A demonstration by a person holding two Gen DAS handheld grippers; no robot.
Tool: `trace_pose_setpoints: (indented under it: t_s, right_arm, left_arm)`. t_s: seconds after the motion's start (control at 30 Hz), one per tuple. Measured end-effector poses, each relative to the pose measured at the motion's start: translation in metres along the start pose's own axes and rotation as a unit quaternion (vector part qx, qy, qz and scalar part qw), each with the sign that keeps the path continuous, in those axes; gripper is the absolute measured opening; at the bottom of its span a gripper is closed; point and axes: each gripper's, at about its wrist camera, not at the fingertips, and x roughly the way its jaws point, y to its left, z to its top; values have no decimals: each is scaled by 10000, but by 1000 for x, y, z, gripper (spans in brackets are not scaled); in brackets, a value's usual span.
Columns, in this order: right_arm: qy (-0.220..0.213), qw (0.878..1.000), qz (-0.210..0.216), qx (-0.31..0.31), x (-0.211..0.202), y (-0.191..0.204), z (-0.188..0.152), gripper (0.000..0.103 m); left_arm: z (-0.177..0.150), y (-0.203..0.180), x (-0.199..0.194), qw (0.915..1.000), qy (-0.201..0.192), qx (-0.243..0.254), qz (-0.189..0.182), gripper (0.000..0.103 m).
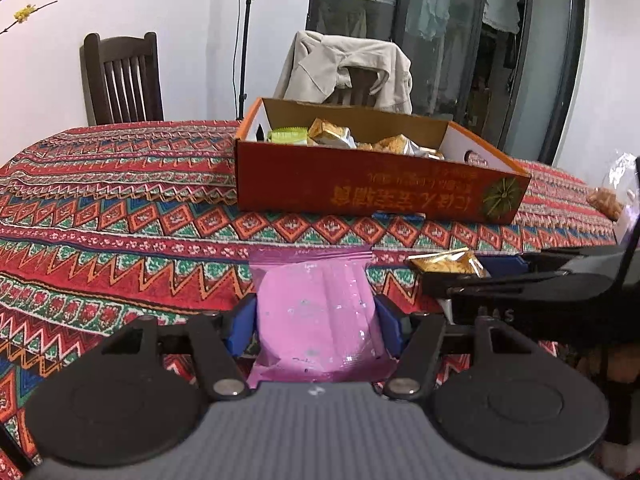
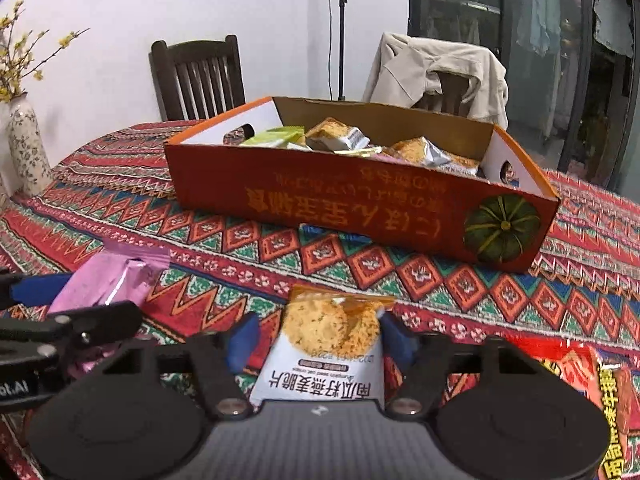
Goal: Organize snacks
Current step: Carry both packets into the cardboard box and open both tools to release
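- Left gripper (image 1: 316,320) clamps a pink foil snack packet (image 1: 316,312), ready for boxing.
- Right gripper (image 2: 316,340) pinches a white oat-crisp packet (image 2: 328,344), facing the orange cardboard box (image 2: 360,216).

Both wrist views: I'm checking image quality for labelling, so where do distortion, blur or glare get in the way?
Left wrist view: fisheye bows the tablecloth; the orange box is sharp, its print readable; dark corners. Right wrist view: same bowing; the oat crisp packet is crisp, the red packet at the edge smeared. No strong glare.
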Motion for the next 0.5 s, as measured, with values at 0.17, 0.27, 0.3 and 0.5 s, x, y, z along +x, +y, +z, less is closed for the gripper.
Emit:
trace_pose_setpoints:
  t_s: [0.17, 0.27, 0.3, 0.5]
  right_arm:
    - [102, 9999, 131, 18, -20, 3, -8, 41]
    - [-15, 9996, 247, 118, -49, 3, -23, 40]
    - [-77, 9995, 270, 122, -62, 3, -29, 40]
    - [-377, 9988, 303, 63, -144, -5, -69, 40]
  left_arm:
    - [-4, -3, 7, 9998, 40, 183, 52, 63]
    - [-4, -1, 13, 9998, 131, 105, 94, 63]
    - [-3, -1, 11, 9997, 161, 33, 151, 63]
    - [-15, -8, -48, 9990, 159, -250, -347, 63]
